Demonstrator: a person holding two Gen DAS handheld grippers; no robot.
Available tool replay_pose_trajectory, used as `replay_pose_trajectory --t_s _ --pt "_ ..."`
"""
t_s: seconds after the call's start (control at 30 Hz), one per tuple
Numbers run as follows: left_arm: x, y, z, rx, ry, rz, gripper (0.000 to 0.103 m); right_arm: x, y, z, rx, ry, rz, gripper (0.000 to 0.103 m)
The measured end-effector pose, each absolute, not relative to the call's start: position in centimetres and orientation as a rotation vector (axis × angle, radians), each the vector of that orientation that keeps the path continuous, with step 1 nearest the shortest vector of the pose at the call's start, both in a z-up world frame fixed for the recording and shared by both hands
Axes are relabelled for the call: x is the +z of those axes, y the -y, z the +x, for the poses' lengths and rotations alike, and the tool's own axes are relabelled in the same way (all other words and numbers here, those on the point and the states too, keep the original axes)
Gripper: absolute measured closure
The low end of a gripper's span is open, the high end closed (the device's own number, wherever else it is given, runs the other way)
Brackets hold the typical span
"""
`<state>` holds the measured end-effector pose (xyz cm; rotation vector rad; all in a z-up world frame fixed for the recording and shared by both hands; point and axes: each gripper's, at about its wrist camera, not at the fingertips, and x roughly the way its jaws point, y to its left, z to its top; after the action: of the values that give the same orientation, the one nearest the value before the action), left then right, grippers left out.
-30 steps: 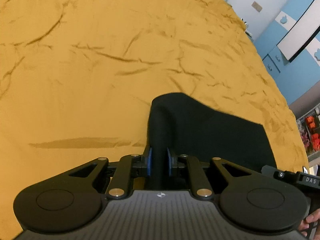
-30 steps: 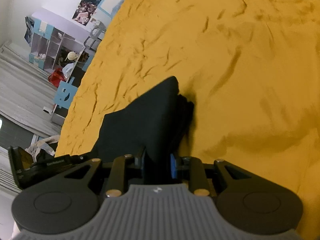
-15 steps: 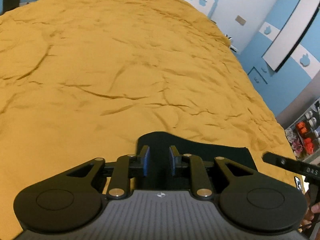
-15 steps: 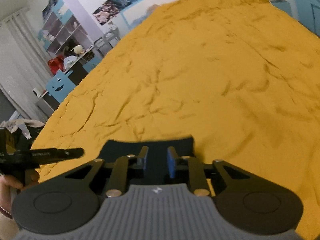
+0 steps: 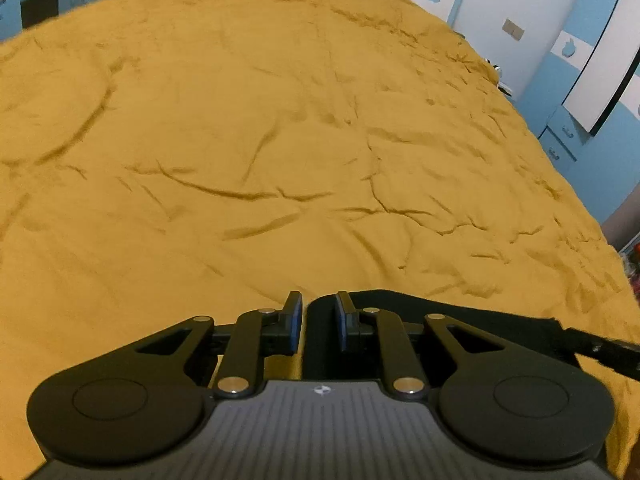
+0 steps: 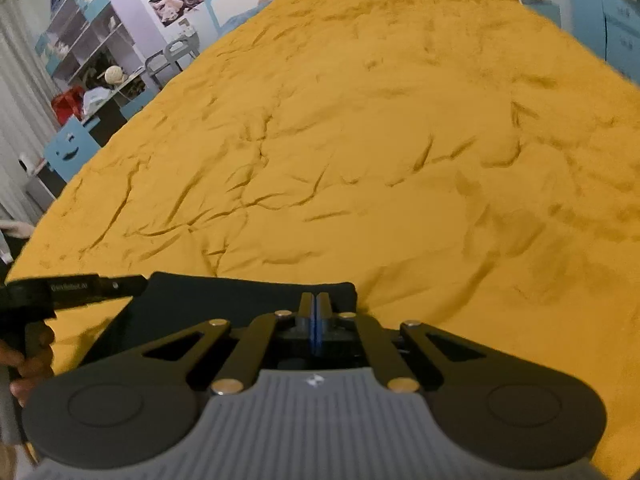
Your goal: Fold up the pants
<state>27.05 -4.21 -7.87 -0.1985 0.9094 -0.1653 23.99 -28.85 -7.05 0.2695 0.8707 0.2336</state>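
Observation:
The black pants (image 5: 460, 316) lie folded and flat on the orange bedspread (image 5: 280, 140), low in both views. My left gripper (image 5: 318, 308) stands at their left corner with its jaws narrowly apart. Black cloth fills the gap up to the pad tips, with a sliver of orange beside the left pad. In the right wrist view the pants (image 6: 224, 300) stretch to the left under my right gripper (image 6: 316, 308). Its blue pads meet with nothing between them, above the pants' right corner. The left gripper's body (image 6: 80, 286) shows at the far left.
Wrinkled orange bedspread (image 6: 380, 140) fills most of both views. A hand (image 6: 28, 364) holds the left gripper's handle. Blue cabinets (image 5: 580, 128) stand beyond the bed's right side. Shelves and a blue chair (image 6: 68, 152) stand off its left side.
Both grippers have drawn back and tilted up, so the pants sit lower and flatter in view. The right jaws have shut and the cloth has come out from between them.

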Motion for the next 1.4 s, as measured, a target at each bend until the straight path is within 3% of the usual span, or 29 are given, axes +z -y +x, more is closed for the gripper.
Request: replay_pose_trajectory --t_s 0.13,0.23,0.27,0.43,0.57,0.8,1.03,1.13,1.17,1.33,1.4 --pt "-5.1 4.0 24.2 -0.178 -0.889 -0.155 0.084 -4.4 27.9 21.1 0.242 -0.837 0.195 0.1" --pt "-3.2 4.8 21.0 -0.205 -0.869 -0.089 0.084 -2.9 27.0 18.0 0.284 -0.81 0.149 0.09" --pt "-2.7 5.2 20.0 -0.214 -0.867 -0.066 0.082 -2.4 26.8 17.0 0.3 -0.802 0.139 0.084" --pt "-2.2 6.0 14.5 -0.277 -0.869 -0.022 0.067 -1.8 24.4 12.2 0.363 -0.783 0.038 0.078" --pt "-2.9 6.8 11.3 -0.287 -0.879 0.022 0.058 -2.6 23.3 9.1 0.368 -0.778 -0.063 0.064" --pt "-5.6 8.4 9.1 -0.301 -0.946 0.096 0.053 -5.7 22.2 6.6 0.343 -0.79 -0.211 0.062" --pt "-4.3 7.9 7.8 -0.331 -0.957 0.087 0.052 -4.3 23.3 5.3 0.327 -0.786 -0.163 0.062" --pt "-2.3 7.5 7.1 -0.329 -0.874 0.065 0.052 -1.9 23.8 4.7 0.326 -0.722 -0.126 0.05" --pt "-1.5 7.6 7.1 -0.325 -0.842 0.061 0.052 -1.2 23.9 4.5 0.321 -0.696 -0.118 0.041" --pt "3.2 8.2 5.8 -0.267 -0.624 0.067 0.033 3.2 24.0 3.1 0.3 -0.538 -0.067 0.023" --pt "4.9 8.6 5.2 -0.231 -0.538 0.07 0.02 4.8 24.1 2.6 0.287 -0.478 -0.039 0.021"
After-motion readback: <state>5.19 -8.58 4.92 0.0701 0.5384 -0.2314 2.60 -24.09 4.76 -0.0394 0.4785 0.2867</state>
